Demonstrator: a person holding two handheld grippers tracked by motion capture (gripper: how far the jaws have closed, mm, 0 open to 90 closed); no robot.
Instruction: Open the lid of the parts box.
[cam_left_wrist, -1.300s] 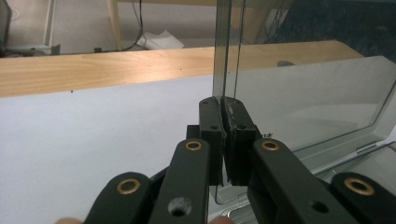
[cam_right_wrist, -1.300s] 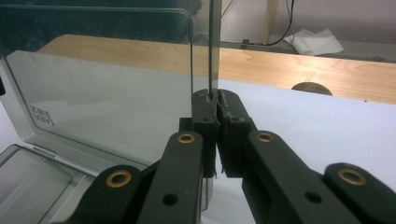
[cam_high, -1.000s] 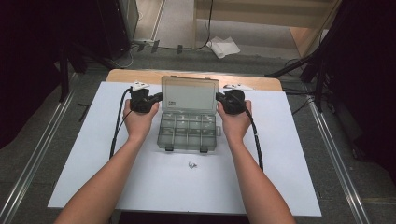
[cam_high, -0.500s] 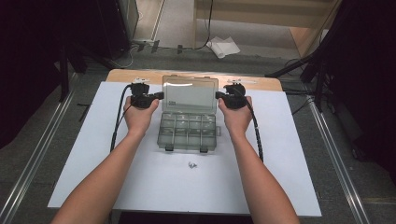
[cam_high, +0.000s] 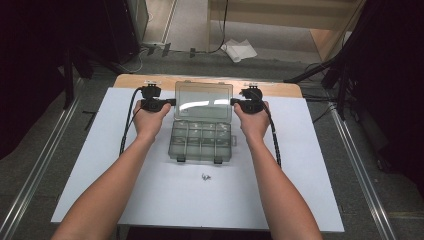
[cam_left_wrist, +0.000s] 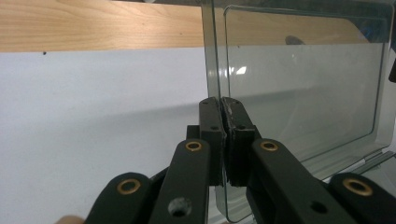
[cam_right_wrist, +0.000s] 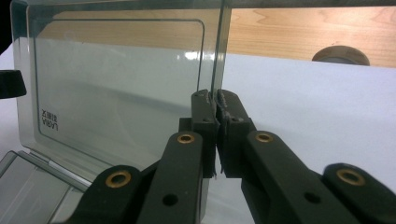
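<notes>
A clear, smoky plastic box (cam_high: 202, 141) with a grid of compartments sits mid-table on a white sheet (cam_high: 100, 200), its flat rounded-corner lid (cam_high: 203, 99) raised toward the far wooden edge (cam_high: 280, 89). The left gripper (cam_high: 172, 102) is clamped on the lid's left rim, its black jaws pinching the thin plastic in the left gripper view (cam_left_wrist: 221, 103); the right gripper (cam_high: 233, 102) pinches the right rim likewise (cam_right_wrist: 215, 97). Both forearms reach straight forward, hands level beside the lid. A small metallic bit (cam_high: 205, 176), perhaps a screw, lies near the box's front latches.
</notes>
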